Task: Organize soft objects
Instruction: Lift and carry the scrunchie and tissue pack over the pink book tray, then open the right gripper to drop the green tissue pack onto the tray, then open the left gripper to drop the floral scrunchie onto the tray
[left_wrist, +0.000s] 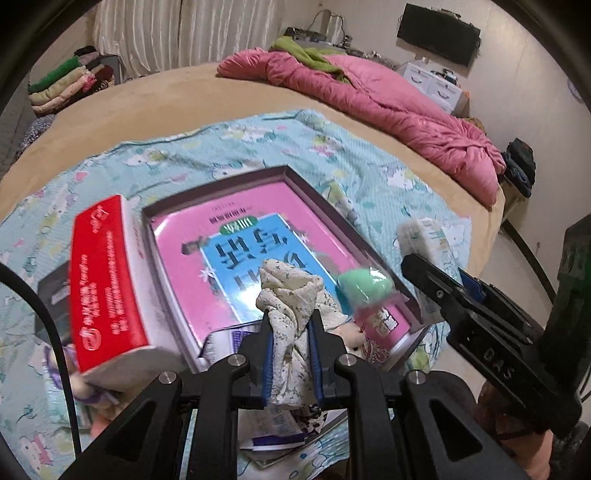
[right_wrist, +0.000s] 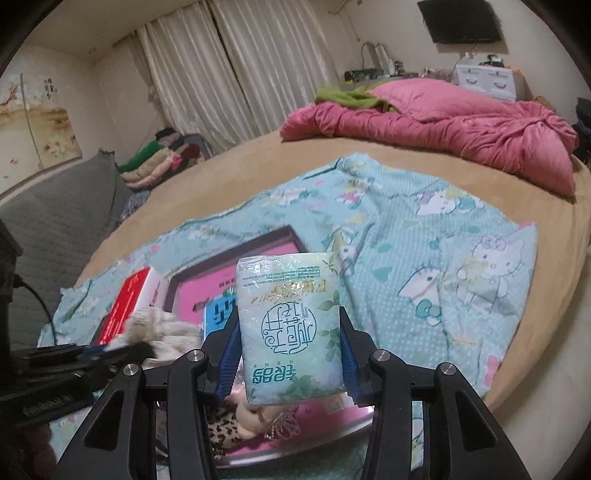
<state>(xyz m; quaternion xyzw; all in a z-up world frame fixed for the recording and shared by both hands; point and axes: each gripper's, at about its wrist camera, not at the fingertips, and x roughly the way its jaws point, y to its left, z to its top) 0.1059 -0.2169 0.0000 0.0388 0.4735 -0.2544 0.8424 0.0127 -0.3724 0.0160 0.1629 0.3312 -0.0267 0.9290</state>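
Note:
My left gripper (left_wrist: 291, 328) is shut on a cream floral cloth (left_wrist: 290, 295) and holds it above the near end of a pink and blue box lid (left_wrist: 236, 236). My right gripper (right_wrist: 290, 328) is shut on a pale green tissue pack (right_wrist: 291, 325) held upright over the same lid (right_wrist: 207, 291). The right gripper (left_wrist: 436, 284) with the pack also shows at the right of the left wrist view. A mint green sponge (left_wrist: 364, 286) lies in the lid. A leopard-print item (right_wrist: 221, 428) and a beige soft toy (right_wrist: 251, 417) lie under the right gripper.
A red and white box (left_wrist: 107, 284) stands left of the lid. All sit on a teal cartoon-print sheet (right_wrist: 424, 258) over a tan bed (right_wrist: 258, 158). A pink quilt (right_wrist: 461, 122) lies at the far end. Folded clothes (right_wrist: 159, 158) are stacked by the curtains.

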